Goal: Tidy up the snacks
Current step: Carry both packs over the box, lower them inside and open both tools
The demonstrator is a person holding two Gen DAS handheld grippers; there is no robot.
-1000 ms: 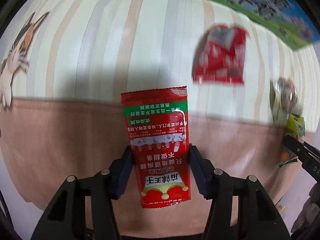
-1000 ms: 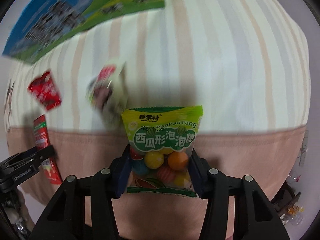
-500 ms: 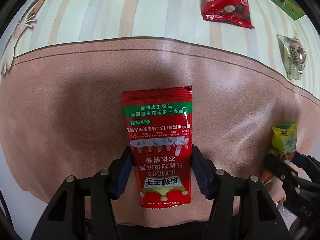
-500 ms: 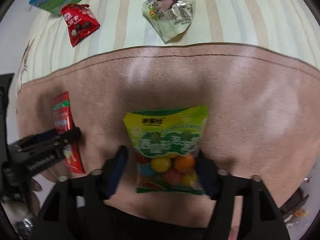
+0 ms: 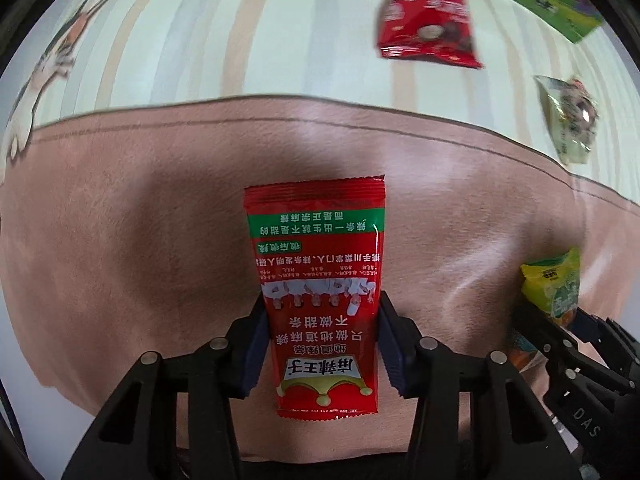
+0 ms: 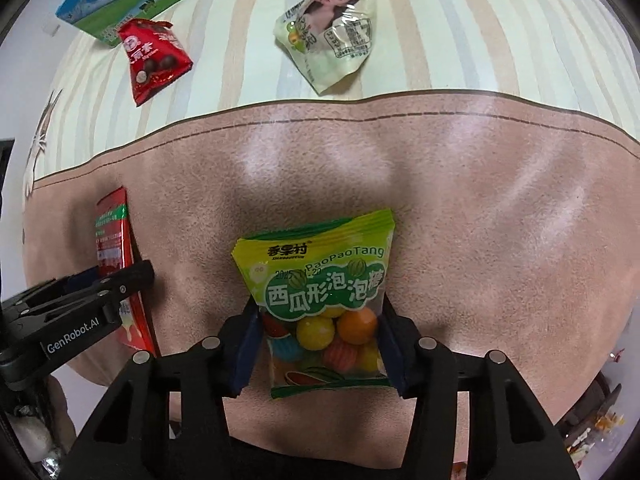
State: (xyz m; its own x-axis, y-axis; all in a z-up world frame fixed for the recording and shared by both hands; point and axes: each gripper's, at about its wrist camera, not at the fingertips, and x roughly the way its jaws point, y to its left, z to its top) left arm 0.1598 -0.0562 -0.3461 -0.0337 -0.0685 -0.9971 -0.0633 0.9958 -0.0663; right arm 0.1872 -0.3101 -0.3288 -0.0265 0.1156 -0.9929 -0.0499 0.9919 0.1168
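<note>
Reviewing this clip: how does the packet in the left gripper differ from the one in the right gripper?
The red sachet in the left gripper is long, narrow and opaque; the green gum bag in the right gripper is shorter, wider, with a clear window showing coloured balls. The red sachet's print reads upside down to its camera; the green gum bag's reads upright. Both are pinched at their side edges over the pink mat, and the right jaws are closing.

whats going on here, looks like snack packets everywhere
A person is sorting snacks with two handheld grippers. The left gripper is clamped on a long red packet; the right gripper has a green gumball bag between its closing jaws. Both hang over the pink mat. A red chocolate pouch and a pale packet lie beyond on the striped cloth.
</note>
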